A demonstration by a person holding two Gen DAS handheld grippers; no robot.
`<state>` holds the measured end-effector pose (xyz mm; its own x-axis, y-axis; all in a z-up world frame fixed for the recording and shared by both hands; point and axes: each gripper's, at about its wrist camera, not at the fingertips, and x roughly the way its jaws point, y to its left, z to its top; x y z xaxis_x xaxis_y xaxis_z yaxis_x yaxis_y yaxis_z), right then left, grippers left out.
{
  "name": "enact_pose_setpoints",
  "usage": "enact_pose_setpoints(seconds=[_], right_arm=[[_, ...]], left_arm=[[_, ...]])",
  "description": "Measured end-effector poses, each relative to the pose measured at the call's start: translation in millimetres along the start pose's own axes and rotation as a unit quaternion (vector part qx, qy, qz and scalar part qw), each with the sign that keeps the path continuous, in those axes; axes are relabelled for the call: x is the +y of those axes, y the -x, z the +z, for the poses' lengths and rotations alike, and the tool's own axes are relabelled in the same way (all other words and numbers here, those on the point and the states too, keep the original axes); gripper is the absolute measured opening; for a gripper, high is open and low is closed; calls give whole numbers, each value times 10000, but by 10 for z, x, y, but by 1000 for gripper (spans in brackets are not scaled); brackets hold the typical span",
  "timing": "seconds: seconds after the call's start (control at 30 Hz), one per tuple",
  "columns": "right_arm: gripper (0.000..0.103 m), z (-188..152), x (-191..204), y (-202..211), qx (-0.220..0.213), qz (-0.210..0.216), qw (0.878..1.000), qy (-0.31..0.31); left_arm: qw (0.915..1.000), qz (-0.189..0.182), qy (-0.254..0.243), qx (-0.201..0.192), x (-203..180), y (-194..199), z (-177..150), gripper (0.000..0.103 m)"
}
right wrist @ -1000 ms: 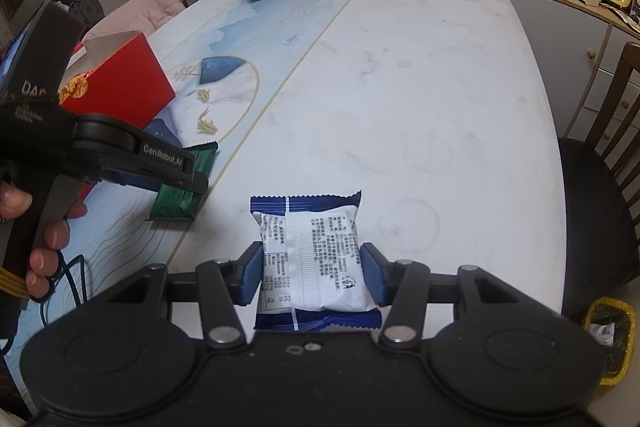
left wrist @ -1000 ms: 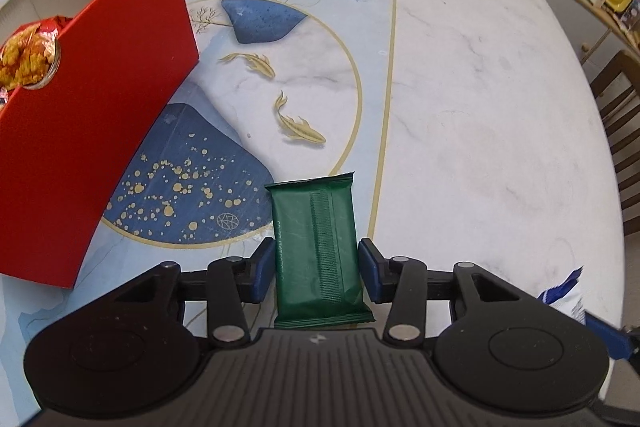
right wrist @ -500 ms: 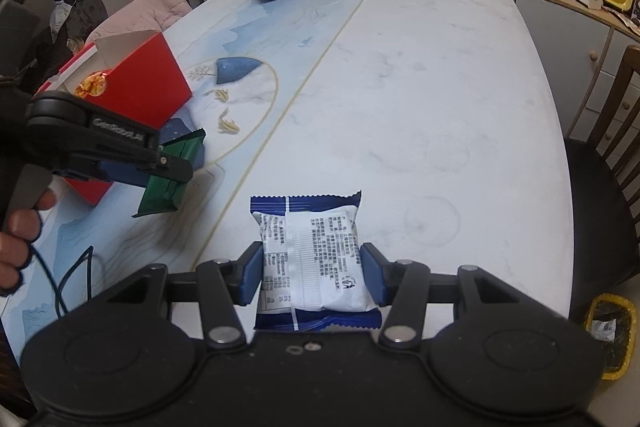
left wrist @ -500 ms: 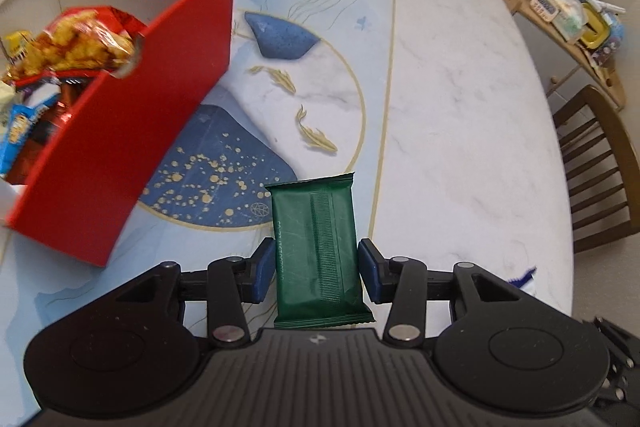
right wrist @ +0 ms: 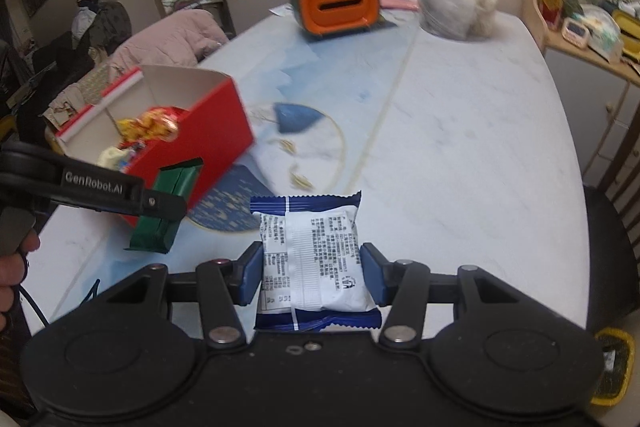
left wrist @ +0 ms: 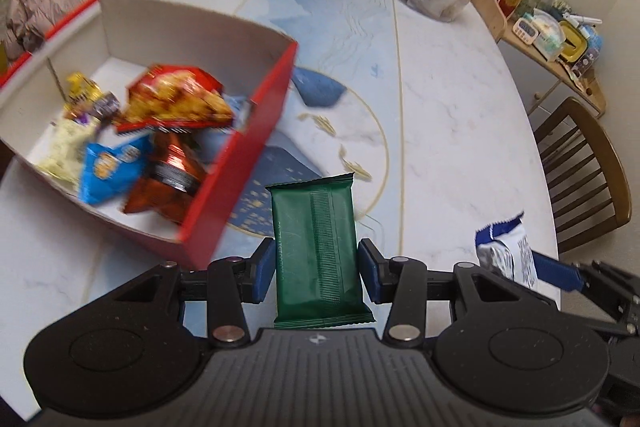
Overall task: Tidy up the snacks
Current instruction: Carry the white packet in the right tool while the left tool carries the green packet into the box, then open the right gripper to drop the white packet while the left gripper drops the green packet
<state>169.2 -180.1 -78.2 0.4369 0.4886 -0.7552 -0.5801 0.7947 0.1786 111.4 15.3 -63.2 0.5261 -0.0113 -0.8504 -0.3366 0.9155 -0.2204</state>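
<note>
My left gripper (left wrist: 316, 269) is shut on a dark green snack bar (left wrist: 316, 247), held in the air just right of the red cardboard box (left wrist: 240, 163). The box is open at the top and holds several snack packets (left wrist: 172, 107). In the right wrist view the same green bar (right wrist: 168, 211) hangs in front of the red box (right wrist: 208, 131). My right gripper (right wrist: 312, 273) is shut on a white and blue snack packet (right wrist: 312, 251), above the marble table (right wrist: 460, 155). That packet (left wrist: 508, 251) shows at the right edge of the left wrist view.
An orange and green tissue holder (right wrist: 336, 7) and a clear bag (right wrist: 456, 3) stand at the table's far end. A wooden chair (left wrist: 580, 171) is at the right side. A side shelf (left wrist: 552, 39) carries small items. A pink jacket (right wrist: 168, 39) lies behind the box.
Both grippers have risen with their packets. The left one moved toward the red box, whose inside now shows from above. The right gripper's view has lifted and shifted a little toward the box.
</note>
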Motion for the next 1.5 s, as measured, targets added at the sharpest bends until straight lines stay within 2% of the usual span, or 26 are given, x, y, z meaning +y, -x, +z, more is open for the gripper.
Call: enact_pose_setpoints(seconds=[0.37,0.67,0.9,1.03,1.27,1.5], right_arm=[[50,438,863,-126,-224,211,9991,279],[50,842,1538,-446,-347,298,9977,491],[50,973,1892,-856,-195,116,9981,573],[50,980,1993,-1061,-85,16,9986,515],[50,946,2104,-1284,26,-212,9986,488],[50,906,2167,-1425,170,-332,9980,514]], left_arm=[[9985,3,-176,-512,656,532,192,44],[9965,169,-127,-810,1393,652,506,44],[9968,272,-148,-736,1867,474,729,44],[9964,328,-266,-739,1997,343,807,44],[9969,309,-516,-504,2067,-14,922,44],[9966,319,-681,-330,2048,-263,890,44]])
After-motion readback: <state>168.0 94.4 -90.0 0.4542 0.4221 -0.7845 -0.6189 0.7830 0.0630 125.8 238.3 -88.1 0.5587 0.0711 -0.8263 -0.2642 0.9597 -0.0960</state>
